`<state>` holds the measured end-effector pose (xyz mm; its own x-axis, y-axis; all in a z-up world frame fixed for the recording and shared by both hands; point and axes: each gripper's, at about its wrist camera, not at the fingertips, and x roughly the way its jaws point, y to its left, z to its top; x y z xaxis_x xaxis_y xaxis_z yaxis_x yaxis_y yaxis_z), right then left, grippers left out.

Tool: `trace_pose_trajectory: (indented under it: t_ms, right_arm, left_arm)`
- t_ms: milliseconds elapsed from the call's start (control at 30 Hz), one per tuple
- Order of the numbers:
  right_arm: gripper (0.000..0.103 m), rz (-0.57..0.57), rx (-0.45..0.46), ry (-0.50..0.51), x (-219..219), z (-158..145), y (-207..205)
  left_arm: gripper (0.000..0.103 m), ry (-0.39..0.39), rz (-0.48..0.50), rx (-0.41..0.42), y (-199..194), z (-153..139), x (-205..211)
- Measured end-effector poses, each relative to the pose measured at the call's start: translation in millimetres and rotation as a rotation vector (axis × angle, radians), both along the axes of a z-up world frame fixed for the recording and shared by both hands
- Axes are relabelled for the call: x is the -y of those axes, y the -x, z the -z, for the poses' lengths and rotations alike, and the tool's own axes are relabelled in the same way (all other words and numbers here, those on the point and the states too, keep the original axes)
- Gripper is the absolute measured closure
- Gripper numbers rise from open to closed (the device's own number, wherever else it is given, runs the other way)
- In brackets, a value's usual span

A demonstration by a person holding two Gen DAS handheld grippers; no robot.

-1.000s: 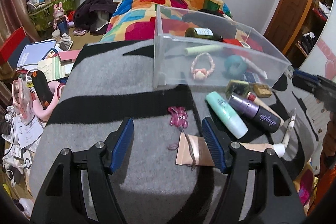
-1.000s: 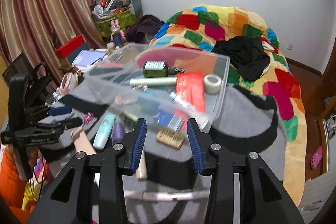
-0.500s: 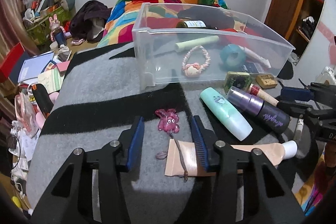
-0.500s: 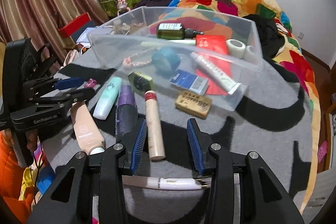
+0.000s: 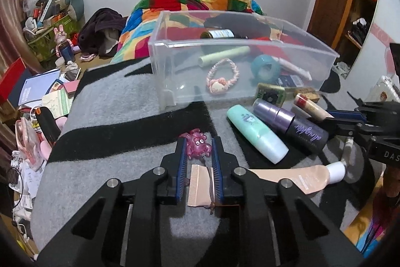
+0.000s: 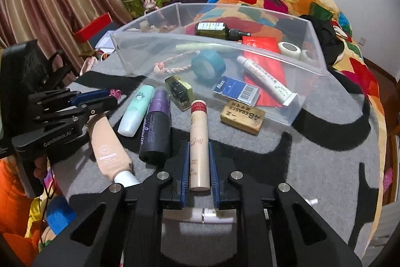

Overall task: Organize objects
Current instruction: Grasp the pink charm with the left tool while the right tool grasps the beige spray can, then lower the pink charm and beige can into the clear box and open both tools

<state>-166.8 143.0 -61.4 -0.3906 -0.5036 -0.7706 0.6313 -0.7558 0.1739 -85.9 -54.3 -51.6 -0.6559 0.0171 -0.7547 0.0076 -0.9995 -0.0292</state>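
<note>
A clear plastic bin (image 5: 240, 96) (image 6: 310, 29) stands on the grey and black blanket and holds several small items. My left gripper (image 5: 198, 145) is shut on a pink crab charm (image 5: 197, 143) with a cord, lying on the blanket over the flat end of a beige tube (image 5: 287, 177). My right gripper (image 6: 198, 162) is shut on a beige cosmetic stick with a red band (image 6: 198, 139) that lies on the blanket. A mint bottle (image 5: 256, 133) (image 6: 136, 111) and a purple-black bottle (image 5: 292, 128) (image 6: 156, 129) lie between the two grippers.
A green tin (image 6: 179, 91) and a yellow eraser (image 6: 242, 116) lie by the bin's front wall. A white pen (image 6: 212, 214) lies under my right gripper. A colourful quilt (image 5: 200, 1) lies behind the bin. Clutter (image 5: 42, 101) lies beside the blanket's left edge.
Both grippers moved forward and down and closed: the left around the pink crab charm, the right around the beige stick.
</note>
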Motion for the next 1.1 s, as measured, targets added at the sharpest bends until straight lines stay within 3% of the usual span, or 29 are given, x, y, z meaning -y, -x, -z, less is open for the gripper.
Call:
trace_pose_trajectory:
  t_ms: [733,1100]
  right_arm:
    - [0.089,0.083,-0.164,0.185,-16.6,-88.6,8.9]
    - [0.089,0.149,-0.095,0.191,-8.7,-78.7,51.7]
  left_arm:
    - [0.084,-0.091,0.008,-0.262,-3.3,-101.3,-12.2]
    - [0.084,-0.145,-0.024,-0.256,33.9,-107.8,-0.9]
